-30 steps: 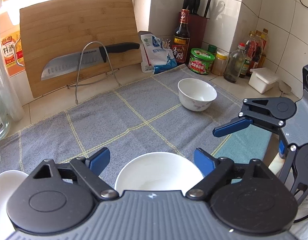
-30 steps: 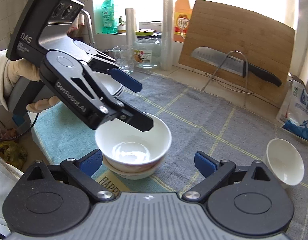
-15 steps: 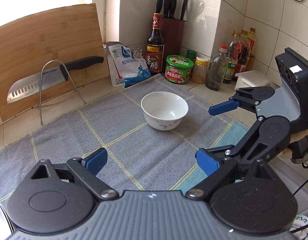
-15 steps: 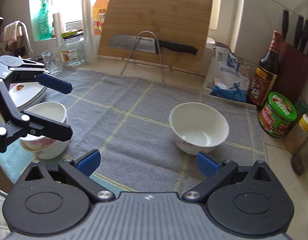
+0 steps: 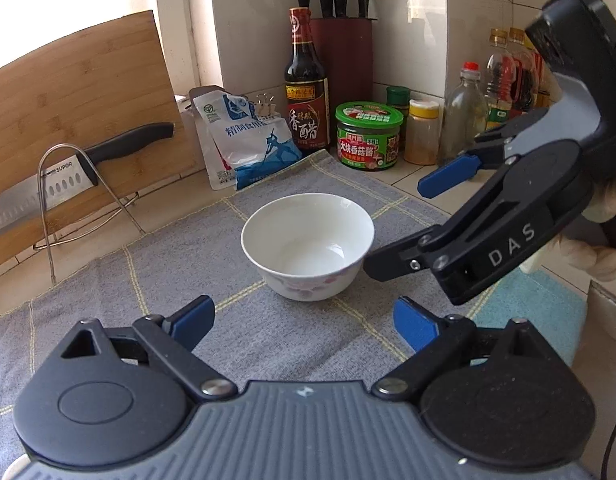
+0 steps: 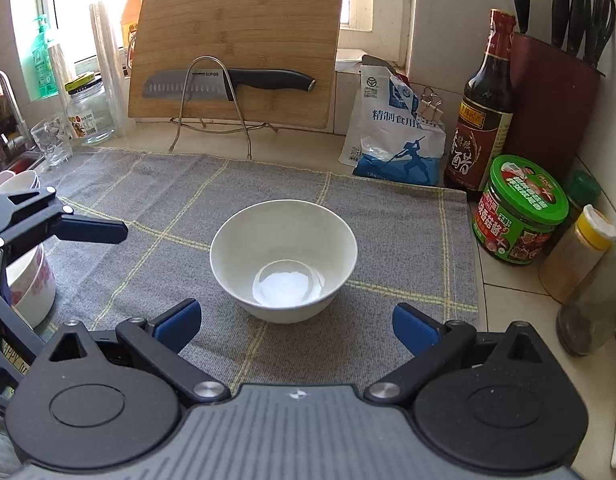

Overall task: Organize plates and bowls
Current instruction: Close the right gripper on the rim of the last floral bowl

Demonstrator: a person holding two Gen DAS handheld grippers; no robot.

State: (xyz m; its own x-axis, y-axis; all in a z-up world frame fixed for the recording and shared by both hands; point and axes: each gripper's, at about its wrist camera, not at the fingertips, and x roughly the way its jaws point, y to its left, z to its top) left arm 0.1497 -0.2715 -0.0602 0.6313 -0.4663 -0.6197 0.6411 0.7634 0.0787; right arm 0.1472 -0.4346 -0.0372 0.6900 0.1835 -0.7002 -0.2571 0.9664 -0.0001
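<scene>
- Here, on the grey checked cloth point(image 6: 388, 216): one white bowl point(image 6: 283, 258), upright and empty, taken as the landmark for all else.
- Just short of the bowl on its near side, seen from its own camera: right gripper point(image 6: 295, 322), blue pads point(image 6: 414, 328) spread wide to either side, nothing between them, not touching the rim.
- From the other camera: left gripper point(image 5: 304, 322), likewise just short of the bowl, jaws wide apart and holding nothing.
- In that same left view, right gripper point(image 5: 400, 232) reaching in from the bowl's right, one black finger close beside the bowl's wall, the other blue-padded finger higher and farther back; contact with the bowl impossible to tell.
- Bowl there point(image 5: 308, 246) showing a faint pink flower pattern low on its outer wall.
- Far left of the bowl in the right view: a stack of white bowls point(image 6: 26, 280) with red print, partly hidden behind the left gripper's fingers point(image 6: 92, 230).
- Behind the bowl, off the cloth: cutting board point(image 6: 240, 40) leaning at the window, knife point(image 6: 228, 84) resting across a wire stand point(image 6: 210, 104).
- Behind and to the bowl's right: salt bag point(image 6: 392, 140), vinegar bottle point(image 6: 482, 112), green-lidded jar point(image 6: 520, 210), knife block point(image 6: 552, 108).
</scene>
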